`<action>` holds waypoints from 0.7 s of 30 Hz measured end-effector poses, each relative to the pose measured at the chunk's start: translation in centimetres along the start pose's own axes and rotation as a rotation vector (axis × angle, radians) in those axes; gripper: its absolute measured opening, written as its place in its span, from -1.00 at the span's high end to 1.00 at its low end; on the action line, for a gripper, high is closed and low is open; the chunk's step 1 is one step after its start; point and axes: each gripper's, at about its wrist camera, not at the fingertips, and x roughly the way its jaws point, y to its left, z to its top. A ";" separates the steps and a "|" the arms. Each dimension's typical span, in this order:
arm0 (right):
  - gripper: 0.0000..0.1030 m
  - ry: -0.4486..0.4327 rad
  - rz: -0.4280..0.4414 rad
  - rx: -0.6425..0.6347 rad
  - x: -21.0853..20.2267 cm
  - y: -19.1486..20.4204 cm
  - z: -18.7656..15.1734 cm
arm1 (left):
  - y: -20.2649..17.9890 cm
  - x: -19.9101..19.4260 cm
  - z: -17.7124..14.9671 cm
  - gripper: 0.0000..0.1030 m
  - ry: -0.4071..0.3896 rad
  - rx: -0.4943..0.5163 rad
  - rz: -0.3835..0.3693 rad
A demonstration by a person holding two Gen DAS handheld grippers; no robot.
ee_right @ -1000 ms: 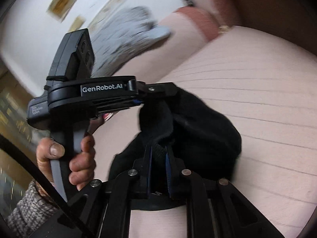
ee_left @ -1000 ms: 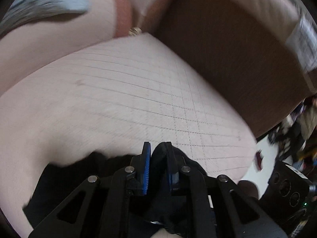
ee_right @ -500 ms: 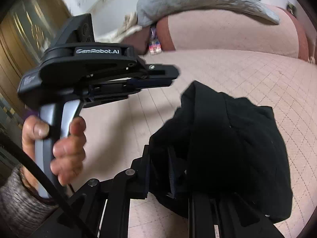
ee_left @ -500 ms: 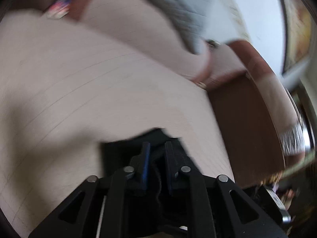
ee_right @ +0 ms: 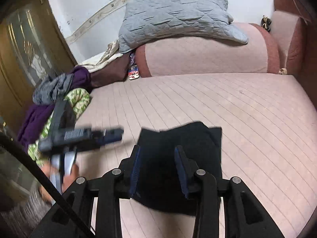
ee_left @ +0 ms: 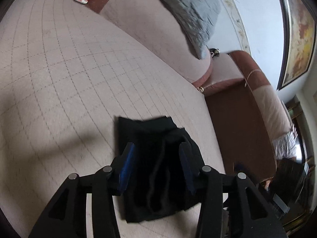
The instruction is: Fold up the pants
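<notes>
Pink quilted sofa seat [ee_right: 227, 103]; folded black pants [ee_right: 184, 158] lie flat on it, at its front edge. Left gripper [ee_left: 156, 158] and right gripper [ee_right: 157, 160] both spread wide over the pants, gripping nothing. Only the right wrist view shows the clothes pile [ee_right: 57, 99] left of the pants.

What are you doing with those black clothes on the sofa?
A person is folding pants with a two-finger gripper in each hand. The black pants lie in a small folded bundle on the pink sofa seat. Both the right gripper and the left gripper are open above the bundle, with nothing pinched between their fingers. A pile of other clothes sits at the far end of the sofa, and a gray quilt is draped over the backrest.
</notes>
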 end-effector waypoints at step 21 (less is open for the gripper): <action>0.76 0.364 -0.053 -0.016 10.6 2.3 4.0 | -2.5 2.0 -7.2 0.64 0.170 0.198 0.203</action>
